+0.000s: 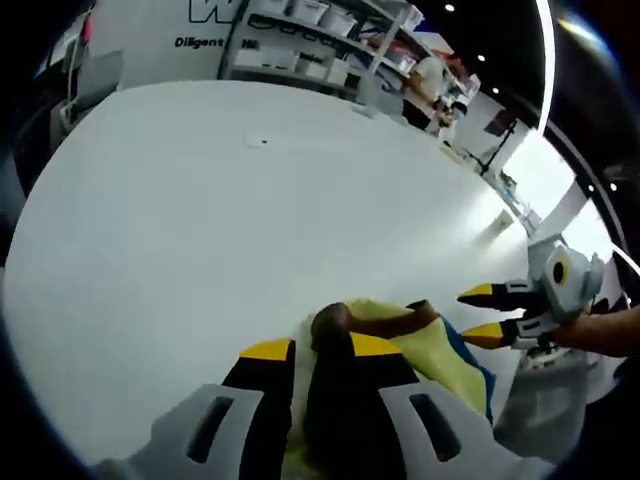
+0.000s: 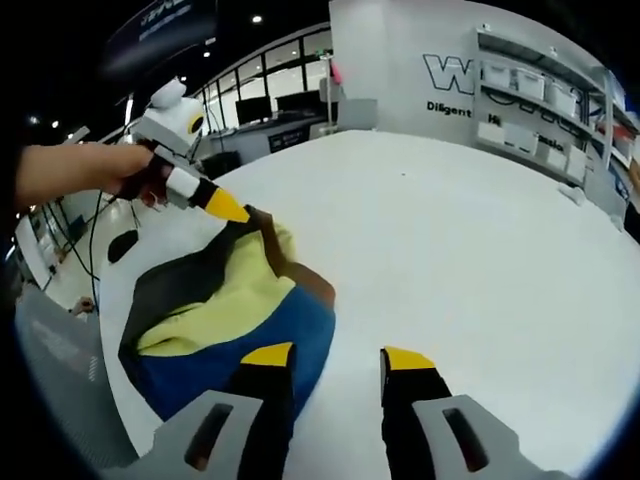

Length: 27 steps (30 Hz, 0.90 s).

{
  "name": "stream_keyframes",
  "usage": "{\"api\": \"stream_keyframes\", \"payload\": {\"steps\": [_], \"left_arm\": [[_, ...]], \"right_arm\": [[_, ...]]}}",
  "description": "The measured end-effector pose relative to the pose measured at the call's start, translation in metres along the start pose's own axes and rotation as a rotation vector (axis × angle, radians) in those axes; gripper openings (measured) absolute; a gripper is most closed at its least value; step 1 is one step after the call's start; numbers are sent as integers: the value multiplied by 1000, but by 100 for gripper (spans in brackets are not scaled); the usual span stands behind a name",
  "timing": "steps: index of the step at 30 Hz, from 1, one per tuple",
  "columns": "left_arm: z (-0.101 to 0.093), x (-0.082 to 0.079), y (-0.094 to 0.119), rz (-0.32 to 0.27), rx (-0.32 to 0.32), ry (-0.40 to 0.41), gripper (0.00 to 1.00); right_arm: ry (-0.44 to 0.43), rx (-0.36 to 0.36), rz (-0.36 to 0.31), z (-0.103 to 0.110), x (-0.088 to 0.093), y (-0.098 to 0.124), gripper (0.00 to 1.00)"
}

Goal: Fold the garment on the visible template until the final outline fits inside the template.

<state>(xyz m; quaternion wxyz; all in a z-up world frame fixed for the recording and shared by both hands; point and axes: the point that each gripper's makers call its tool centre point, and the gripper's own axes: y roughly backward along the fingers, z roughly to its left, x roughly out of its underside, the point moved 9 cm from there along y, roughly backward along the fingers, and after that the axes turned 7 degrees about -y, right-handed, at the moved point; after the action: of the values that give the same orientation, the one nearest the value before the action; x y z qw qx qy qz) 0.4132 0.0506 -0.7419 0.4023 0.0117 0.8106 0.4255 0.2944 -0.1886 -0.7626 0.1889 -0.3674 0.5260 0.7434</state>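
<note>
In the left gripper view our left gripper (image 1: pixel 320 347) rises from 6 o'clock, its yellow-tipped jaws closed on a bunched fold of the garment (image 1: pixel 440 355), dark brown cloth pinched between them. The rest of the garment, yellow with a blue edge, spills toward 4 o'clock. Just beyond it at 3 o'clock we see the right gripper (image 1: pixel 485 313) coming in, jaws parted and holding nothing, its tips near the cloth but apart from it. The white table (image 1: pixel 220 220) spreads away toward 12 o'clock, and past its far edge stand shelves (image 1: pixel 320 40) with white bins and a white wall with dark lettering.

In the right gripper view our right gripper (image 2: pixel 338 354) stands at 6 o'clock with jaws spread and nothing between them; its left jaw lies over the blue edge of the garment (image 2: pixel 230 300). The garment sits at 8 o'clock, crumpled in black, yellow and blue near the table (image 2: pixel 470 250) edge. At 10 o'clock a hand (image 2: pixel 85 170) holds the left gripper (image 2: pixel 228 207), whose yellow tip meets the garment's far end. We cannot make out a template on the table in either view
</note>
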Motion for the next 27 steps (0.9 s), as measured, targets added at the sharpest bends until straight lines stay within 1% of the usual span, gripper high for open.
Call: {"api": "stream_keyframes", "payload": {"steps": [2, 5, 7, 12, 17, 20, 23, 24, 26, 27], "left_arm": [[0, 2, -1, 15, 0, -10, 12], [-1, 3, -1, 21, 4, -26, 7], [-1, 3, 0, 21, -4, -45, 4], [-3, 3, 4, 13, -2, -76, 1], [-9, 1, 9, -12, 27, -148, 1], [-13, 0, 12, -22, 39, -167, 1], [-16, -2, 15, -35, 47, -168, 1], [-17, -3, 17, -41, 52, -168, 1], [-18, -3, 18, -46, 56, -173, 1], [-18, -3, 20, -49, 58, -175, 1]], "right_arm": [[-5, -5, 5, 1, 0, -1, 26], [-11, -8, 12, 2, 1, -5, 23], [-20, -13, 16, 3, 1, -7, 21], [-26, -24, 23, 7, 1, -14, 18], [-33, -42, 34, 11, 0, -22, 15], [-1, -38, 53, 14, 3, -24, 14], [22, -36, 69, 16, 5, -26, 12], [51, -27, 68, 16, 6, -25, 11], [89, -11, 73, 15, 6, -24, 6], [88, -7, 76, 15, 6, -24, 5]]}}
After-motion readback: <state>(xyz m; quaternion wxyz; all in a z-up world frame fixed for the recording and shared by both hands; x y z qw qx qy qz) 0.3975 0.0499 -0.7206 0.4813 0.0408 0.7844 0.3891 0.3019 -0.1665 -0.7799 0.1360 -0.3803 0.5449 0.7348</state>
